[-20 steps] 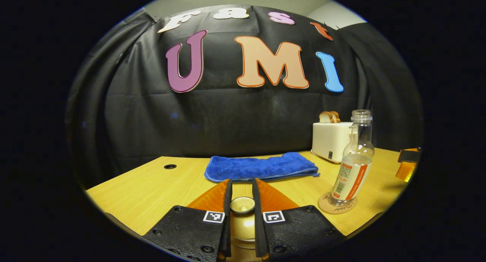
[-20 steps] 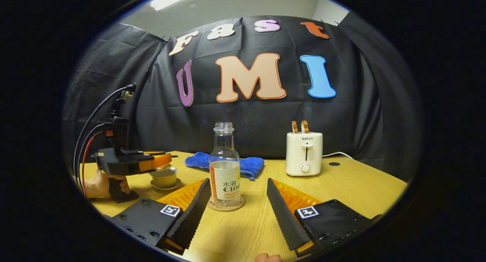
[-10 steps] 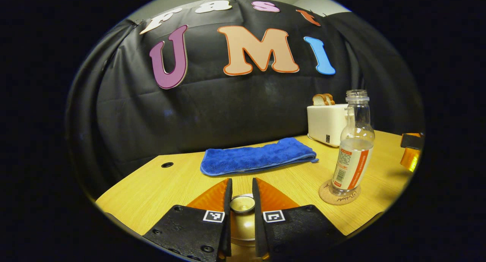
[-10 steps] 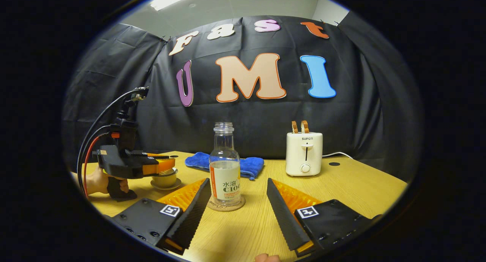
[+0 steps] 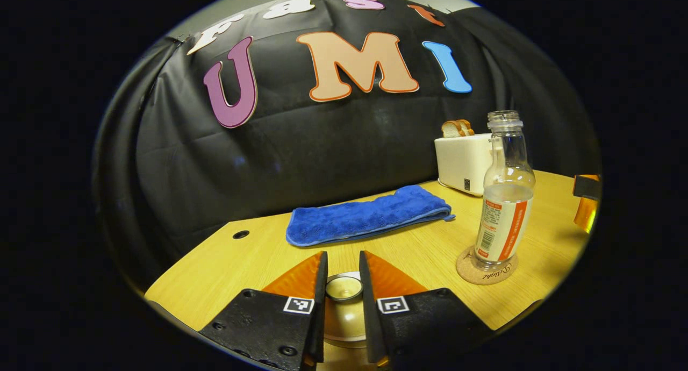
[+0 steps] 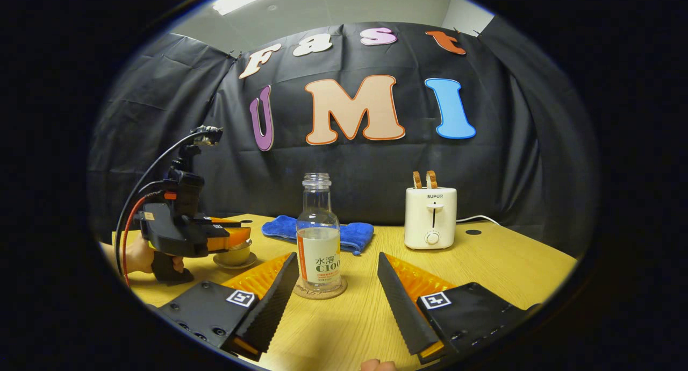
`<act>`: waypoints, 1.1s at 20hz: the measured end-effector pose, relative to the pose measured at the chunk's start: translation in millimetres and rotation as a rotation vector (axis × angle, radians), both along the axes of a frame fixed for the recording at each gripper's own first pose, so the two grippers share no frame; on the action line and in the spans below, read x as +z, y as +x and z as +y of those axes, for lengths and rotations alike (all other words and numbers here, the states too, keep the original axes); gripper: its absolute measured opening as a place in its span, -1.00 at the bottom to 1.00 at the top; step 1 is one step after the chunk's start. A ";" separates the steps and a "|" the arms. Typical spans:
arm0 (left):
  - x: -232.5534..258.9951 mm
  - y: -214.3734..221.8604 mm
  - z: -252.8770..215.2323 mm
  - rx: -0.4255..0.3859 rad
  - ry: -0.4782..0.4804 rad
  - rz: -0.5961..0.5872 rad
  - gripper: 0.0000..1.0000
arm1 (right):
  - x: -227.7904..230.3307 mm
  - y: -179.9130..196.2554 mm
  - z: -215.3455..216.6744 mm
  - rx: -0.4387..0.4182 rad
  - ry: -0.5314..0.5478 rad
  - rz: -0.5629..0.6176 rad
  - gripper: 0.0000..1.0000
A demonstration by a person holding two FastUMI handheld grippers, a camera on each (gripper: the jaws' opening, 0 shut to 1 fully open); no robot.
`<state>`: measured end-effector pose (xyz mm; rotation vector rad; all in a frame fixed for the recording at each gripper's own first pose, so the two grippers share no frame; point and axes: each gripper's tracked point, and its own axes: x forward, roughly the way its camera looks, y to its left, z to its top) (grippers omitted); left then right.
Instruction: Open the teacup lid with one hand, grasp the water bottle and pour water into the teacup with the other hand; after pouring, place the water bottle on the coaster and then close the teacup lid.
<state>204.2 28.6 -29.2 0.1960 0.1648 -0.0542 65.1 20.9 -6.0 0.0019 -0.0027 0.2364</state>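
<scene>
My left gripper (image 5: 342, 263) is shut on the knob of the golden teacup lid (image 5: 344, 288), which sits between its fingers. In the right gripper view that same gripper (image 6: 228, 238) hovers low over the teacup (image 6: 234, 254) on its saucer at the left; I cannot tell whether the lid touches the cup. The clear water bottle (image 6: 318, 236), uncapped and partly full, stands upright on the round cork coaster (image 6: 320, 292). My right gripper (image 6: 337, 256) is open, its fingers on either side of the bottle and apart from it. The left gripper view has the bottle (image 5: 505, 199) and coaster (image 5: 486, 269) at the right.
A folded blue towel (image 5: 365, 218) lies at the back of the wooden table (image 5: 231, 269). A white toaster (image 6: 431, 218) with two bread slices stands at the back right. A hand (image 6: 141, 255) holds the left gripper's handle.
The left gripper has come down and tipped forward with the lid, closer onto the teacup. The right gripper and the bottle have stayed put.
</scene>
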 end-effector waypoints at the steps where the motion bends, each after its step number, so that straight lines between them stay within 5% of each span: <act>1: 1.4 -1.1 -2.4 -0.008 -0.002 -0.007 -0.39 | 0.1 -0.5 -0.5 0.000 0.000 0.000 0.89; 7: 8.5 -5.6 3.7 0.017 -0.009 -0.050 1.00 | 0.2 -0.5 0.2 0.000 0.000 0.000 0.89; 11: 24.8 -17.7 11.3 0.039 -0.072 -0.145 0.95 | 0.7 0.3 -2.5 -0.014 0.000 -0.002 0.89; 22: 27.8 -95.4 -1.5 0.044 -0.204 -0.163 0.94 | 1.1 -17.8 -3.2 -0.073 -0.001 -0.004 0.89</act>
